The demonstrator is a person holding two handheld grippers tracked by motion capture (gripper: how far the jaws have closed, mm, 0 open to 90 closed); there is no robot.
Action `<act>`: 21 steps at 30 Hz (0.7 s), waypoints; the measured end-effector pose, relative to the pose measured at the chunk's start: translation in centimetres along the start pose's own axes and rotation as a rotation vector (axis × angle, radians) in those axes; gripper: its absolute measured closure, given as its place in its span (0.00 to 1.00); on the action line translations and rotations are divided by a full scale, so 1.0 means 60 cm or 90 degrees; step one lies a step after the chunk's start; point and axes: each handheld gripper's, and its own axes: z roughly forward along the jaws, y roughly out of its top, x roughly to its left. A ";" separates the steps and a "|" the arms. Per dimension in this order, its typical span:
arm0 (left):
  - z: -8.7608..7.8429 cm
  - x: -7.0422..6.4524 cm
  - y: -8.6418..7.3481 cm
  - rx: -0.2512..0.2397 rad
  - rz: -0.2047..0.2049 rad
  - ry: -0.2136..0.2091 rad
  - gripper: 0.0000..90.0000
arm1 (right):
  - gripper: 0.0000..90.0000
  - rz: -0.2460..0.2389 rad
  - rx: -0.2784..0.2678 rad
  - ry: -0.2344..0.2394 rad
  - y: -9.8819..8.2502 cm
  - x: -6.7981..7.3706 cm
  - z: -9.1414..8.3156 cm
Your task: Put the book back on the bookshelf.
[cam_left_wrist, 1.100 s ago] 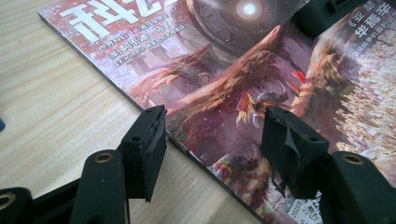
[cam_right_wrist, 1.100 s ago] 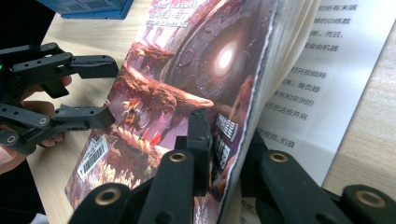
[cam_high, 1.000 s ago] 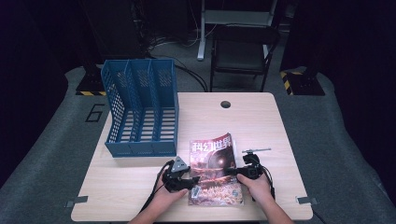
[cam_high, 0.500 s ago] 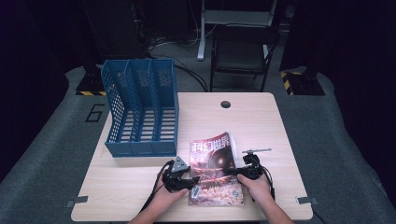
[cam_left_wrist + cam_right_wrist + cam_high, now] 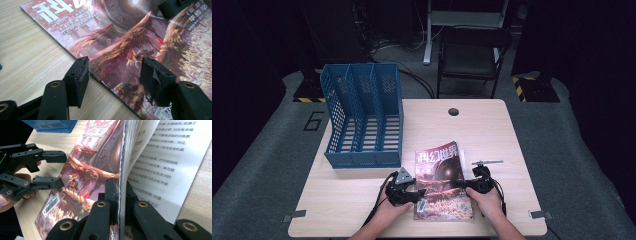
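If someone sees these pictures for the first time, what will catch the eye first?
First the magazine with its red fantasy cover, lying at the table's near edge between two hand-held grippers. The right gripper is shut on the edge of some of its pages and lifts them, so printed text shows beneath; the left gripper stands open over the cover's other edge. Next, the blue file rack stands at the table's far left.
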 end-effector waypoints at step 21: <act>-0.003 0.002 0.004 0.027 -0.009 -0.006 0.25 | 0.98 -0.053 -0.048 -0.014 -0.004 0.025 -0.012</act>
